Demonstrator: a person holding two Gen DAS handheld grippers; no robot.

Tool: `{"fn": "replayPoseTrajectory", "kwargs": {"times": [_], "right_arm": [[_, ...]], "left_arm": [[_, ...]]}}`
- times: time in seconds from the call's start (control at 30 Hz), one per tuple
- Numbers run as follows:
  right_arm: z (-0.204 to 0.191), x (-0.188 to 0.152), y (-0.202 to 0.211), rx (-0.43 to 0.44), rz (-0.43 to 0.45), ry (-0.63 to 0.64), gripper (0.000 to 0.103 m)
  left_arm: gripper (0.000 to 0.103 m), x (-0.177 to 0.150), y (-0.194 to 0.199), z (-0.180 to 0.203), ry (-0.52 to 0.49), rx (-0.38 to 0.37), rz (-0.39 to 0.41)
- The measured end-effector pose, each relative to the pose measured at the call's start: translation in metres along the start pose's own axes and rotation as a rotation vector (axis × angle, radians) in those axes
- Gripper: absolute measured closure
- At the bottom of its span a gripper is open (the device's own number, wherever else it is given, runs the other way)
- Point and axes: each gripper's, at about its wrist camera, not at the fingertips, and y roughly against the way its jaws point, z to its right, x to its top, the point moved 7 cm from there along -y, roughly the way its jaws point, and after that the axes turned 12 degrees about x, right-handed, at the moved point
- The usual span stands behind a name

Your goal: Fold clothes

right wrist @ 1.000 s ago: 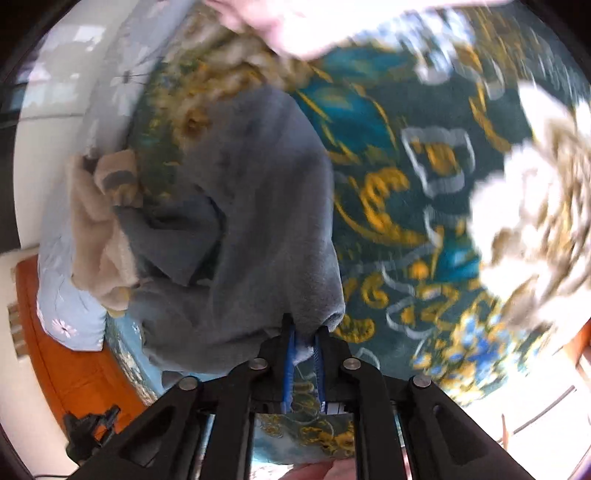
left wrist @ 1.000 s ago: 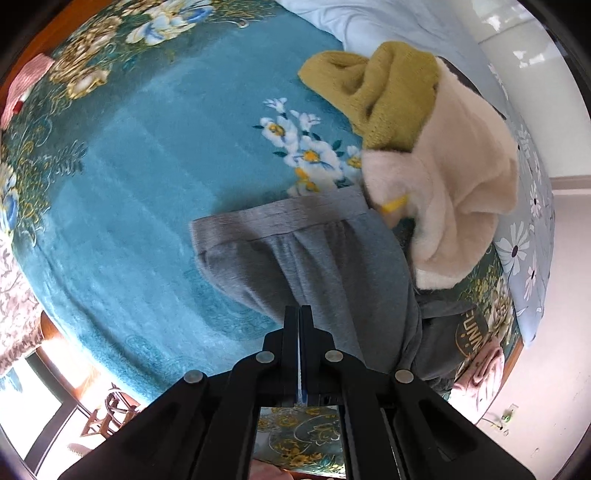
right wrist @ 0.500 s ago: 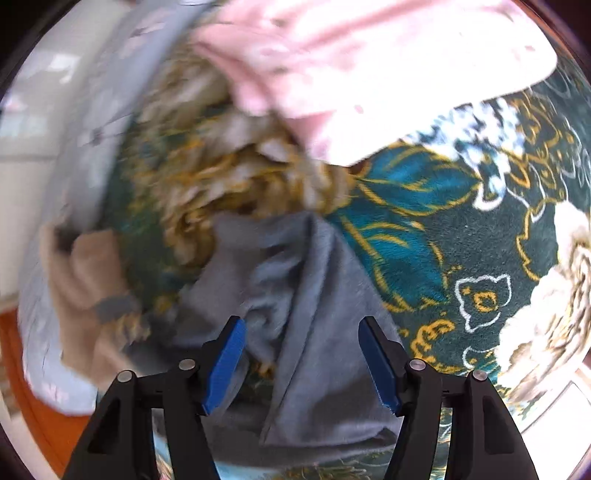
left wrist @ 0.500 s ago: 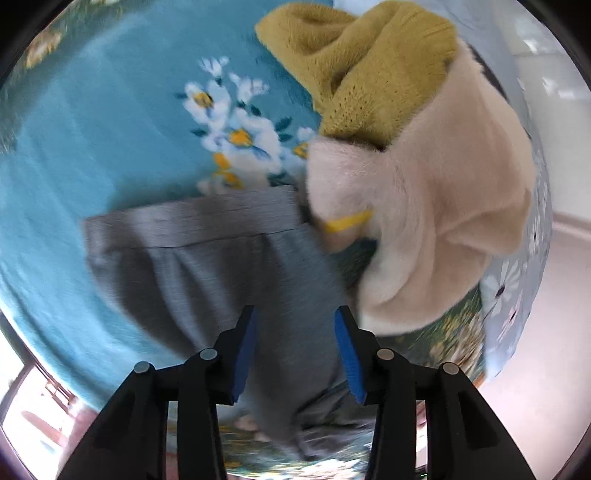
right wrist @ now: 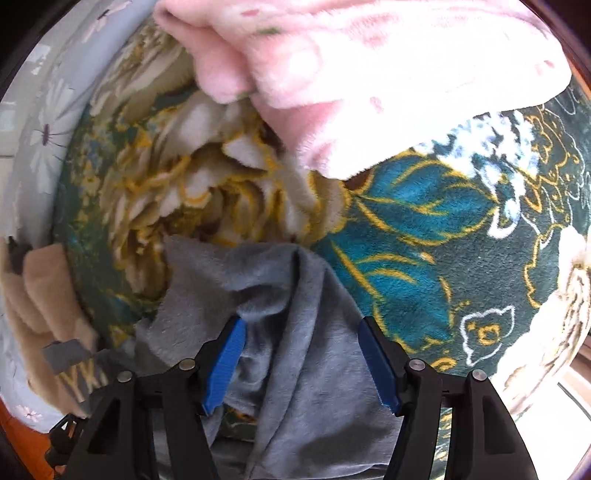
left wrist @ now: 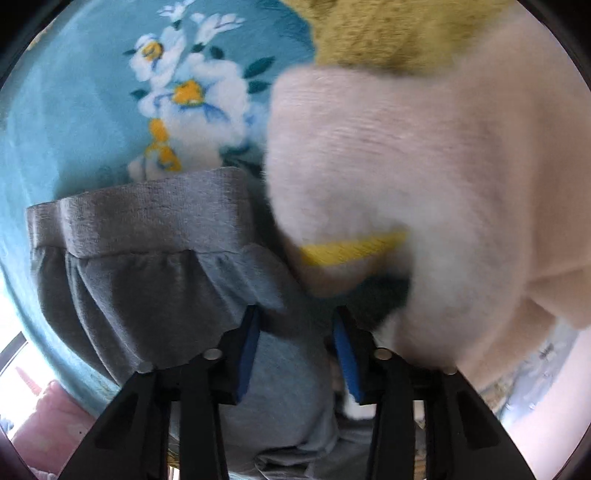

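Observation:
Grey trousers [left wrist: 147, 273] lie on the teal flowered blanket [left wrist: 66, 110], their waistband across the left of the left wrist view. My left gripper [left wrist: 295, 325] stands open just above the trousers' cloth, right beside the waistband's end. In the right wrist view the other end of the grey trousers [right wrist: 295, 332] lies crumpled on the dark green patterned blanket [right wrist: 424, 258]. My right gripper [right wrist: 299, 332] is open over that end, its blue pads [right wrist: 225, 365] on either side of a fold.
A cream fluffy garment [left wrist: 424, 184] with a yellow trim and a mustard knit [left wrist: 388, 33] crowd the right of the left gripper. A pink fleece [right wrist: 369, 66] lies beyond the right gripper. A beige garment [right wrist: 40, 295] sits at the blanket's left edge.
Both grippers were shut on the grey trousers a second ago; both have let go and opened. The left one has moved closer to the waistband and the cream garment.

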Motion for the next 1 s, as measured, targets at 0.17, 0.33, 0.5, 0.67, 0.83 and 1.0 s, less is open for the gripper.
{"fn": "replayPoseTrajectory", "kwargs": {"times": [0.17, 0.33, 0.5, 0.67, 0.83, 1.0], "right_arm": [[0.012, -0.008, -0.005, -0.007, -0.029, -0.037, 0.049], [0.019, -0.02, -0.006, -0.013, -0.065, -0.017, 0.093], [0.02, -0.032, 0.009, 0.052, -0.067, -0.009, 0.098], [0.01, -0.04, 0.045, 0.211, -0.031, -0.02, 0.099], [-0.052, -0.039, 0.118, 0.437, 0.068, 0.098, 0.099], [-0.127, -0.053, 0.207, 0.642, 0.188, 0.294, 0.099]], "left_arm": [[0.096, 0.0, -0.005, -0.018, -0.025, 0.043, 0.01], [0.098, -0.007, 0.012, -0.046, -0.038, -0.028, 0.029], [0.098, -0.017, 0.043, -0.107, -0.036, -0.109, 0.067], [0.098, -0.001, 0.084, -0.17, -0.029, -0.142, 0.157], [0.099, 0.03, 0.185, -0.189, -0.079, -0.251, 0.347], [0.098, 0.017, 0.302, -0.217, -0.163, -0.481, 0.573]]}}
